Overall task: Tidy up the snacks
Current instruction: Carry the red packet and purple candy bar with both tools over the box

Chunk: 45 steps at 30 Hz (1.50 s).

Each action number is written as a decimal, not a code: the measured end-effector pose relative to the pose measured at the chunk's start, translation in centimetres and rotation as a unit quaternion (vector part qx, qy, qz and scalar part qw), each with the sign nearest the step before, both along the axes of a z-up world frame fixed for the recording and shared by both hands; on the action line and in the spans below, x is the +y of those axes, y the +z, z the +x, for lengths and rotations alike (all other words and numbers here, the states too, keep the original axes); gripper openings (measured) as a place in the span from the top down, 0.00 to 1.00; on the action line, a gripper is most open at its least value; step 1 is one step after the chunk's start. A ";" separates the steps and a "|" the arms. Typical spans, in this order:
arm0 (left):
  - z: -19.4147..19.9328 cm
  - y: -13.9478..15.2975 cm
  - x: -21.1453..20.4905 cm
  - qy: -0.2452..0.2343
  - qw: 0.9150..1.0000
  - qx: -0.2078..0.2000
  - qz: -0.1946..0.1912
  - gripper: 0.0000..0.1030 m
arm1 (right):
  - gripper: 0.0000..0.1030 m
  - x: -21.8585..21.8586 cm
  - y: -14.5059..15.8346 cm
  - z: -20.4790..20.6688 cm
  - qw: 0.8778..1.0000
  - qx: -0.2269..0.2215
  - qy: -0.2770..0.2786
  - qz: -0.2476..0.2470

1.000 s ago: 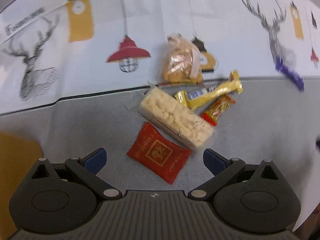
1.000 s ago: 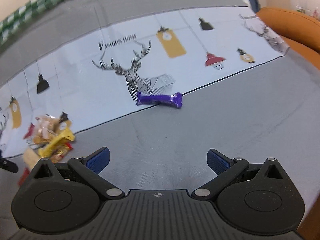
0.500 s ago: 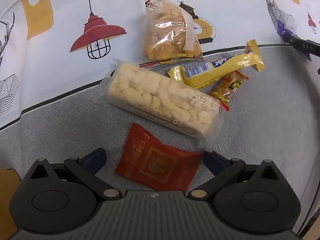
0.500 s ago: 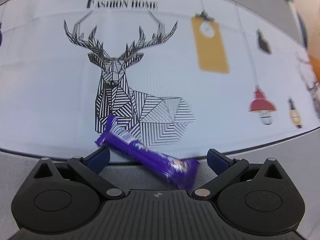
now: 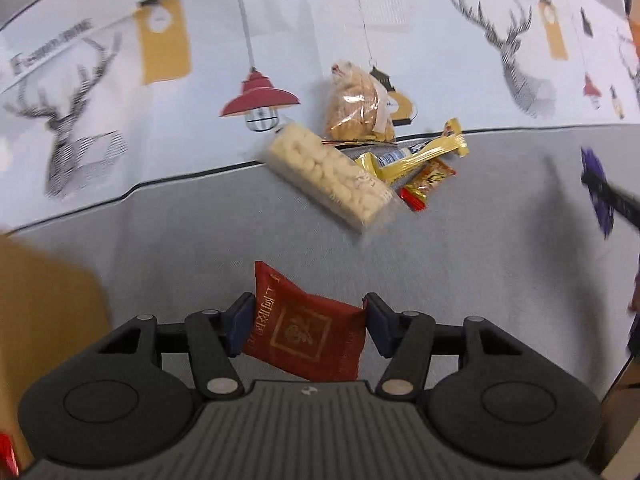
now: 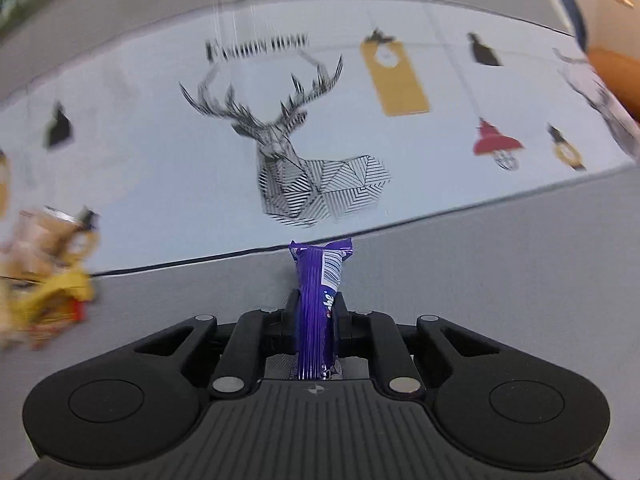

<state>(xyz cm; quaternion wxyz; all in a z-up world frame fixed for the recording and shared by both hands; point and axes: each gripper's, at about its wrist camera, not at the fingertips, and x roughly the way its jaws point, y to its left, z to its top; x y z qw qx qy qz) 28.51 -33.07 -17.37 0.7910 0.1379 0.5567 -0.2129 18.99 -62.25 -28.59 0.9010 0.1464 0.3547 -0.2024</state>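
Left wrist view: left hand-held gripper point(image 5: 305, 322) closing, pads pressing on red packet point(image 5: 306, 330) above grey table point(image 5: 460, 264).
Right wrist view: right hand-held gripper point(image 6: 316, 310) clamped on upright purple bar point(image 6: 316, 300).

1. The red packet point(image 5: 306, 330), earlier flat on the grey cloth below the pile, is now pinched between the closing jaws of the left gripper point(image 5: 306, 324) at lower centre, lifted clear.
2. The purple bar point(image 6: 318, 300), earlier lying by the deer print, is now clamped upright at centre in the right gripper point(image 6: 316, 312), whose jaws were wide apart before.
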 end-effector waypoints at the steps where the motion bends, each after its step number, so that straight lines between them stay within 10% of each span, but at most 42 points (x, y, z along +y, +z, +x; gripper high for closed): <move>1: -0.9 1.2 0.8 0.005 1.000 -0.003 -0.006 0.38 | 0.87 0.8 0.9 -1.4 1.000 -0.013 -0.004 0.007; 15: -17.0 14.6 12.0 0.031 0.993 -0.101 -0.048 0.38 | 0.86 17.1 16.4 -18.0 0.979 -0.192 -0.004 0.062; 31: -30.5 16.4 25.6 0.088 0.984 -0.135 -0.080 0.38 | 0.87 37.6 23.5 -27.4 0.959 -0.170 0.200 0.109; 45: -34.9 17.9 30.1 0.115 0.971 -0.174 -0.119 0.38 | 0.86 42.7 26.8 -29.9 0.946 -0.177 0.264 0.061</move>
